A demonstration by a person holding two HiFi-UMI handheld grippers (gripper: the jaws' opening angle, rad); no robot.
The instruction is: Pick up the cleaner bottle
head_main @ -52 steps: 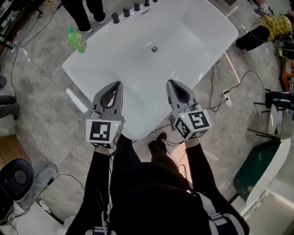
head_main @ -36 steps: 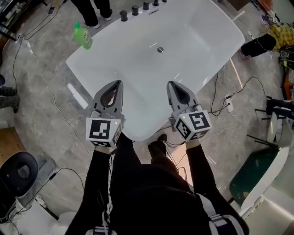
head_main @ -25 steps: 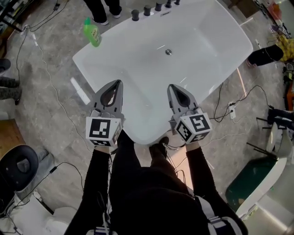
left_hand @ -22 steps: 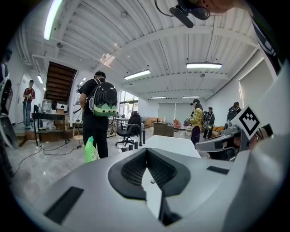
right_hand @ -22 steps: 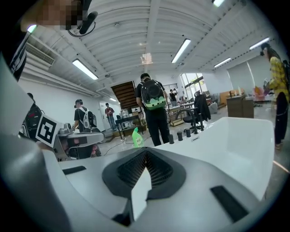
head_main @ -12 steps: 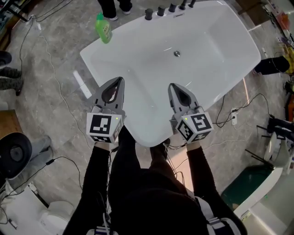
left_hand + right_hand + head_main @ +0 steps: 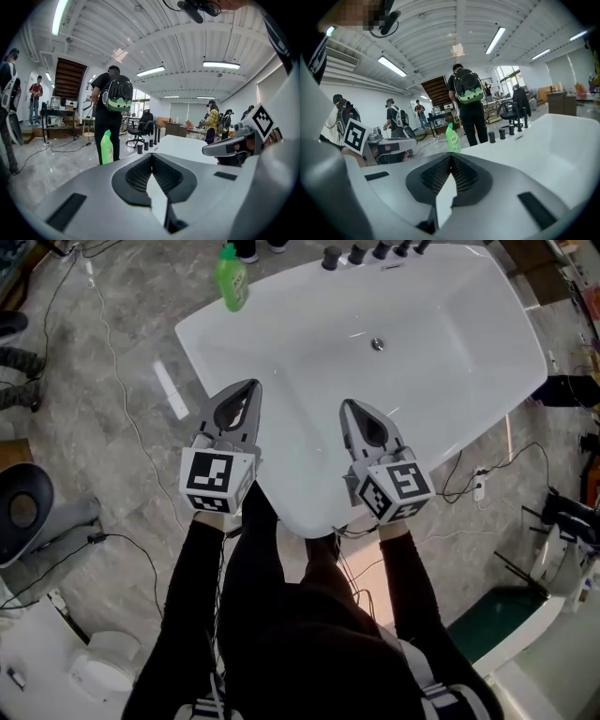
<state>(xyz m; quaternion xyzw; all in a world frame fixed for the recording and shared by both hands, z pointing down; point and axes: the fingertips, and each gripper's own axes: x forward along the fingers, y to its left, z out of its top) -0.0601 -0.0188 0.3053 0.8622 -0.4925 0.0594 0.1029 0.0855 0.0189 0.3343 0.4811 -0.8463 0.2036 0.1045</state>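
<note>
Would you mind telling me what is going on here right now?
A person stands at the near end of a white tub with a claw in each hand. The left claw and the right claw are both shut and empty, held over the tub's near end. The green cleaner bottle stands upright at the tub's far left edge, well ahead of both claws and not yet picked up.

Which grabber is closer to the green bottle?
Left. In the head view the left gripper sits below the green bottle, well short of it. The right gripper is further off, below and to the bottle's right. Neither touches it.
</note>
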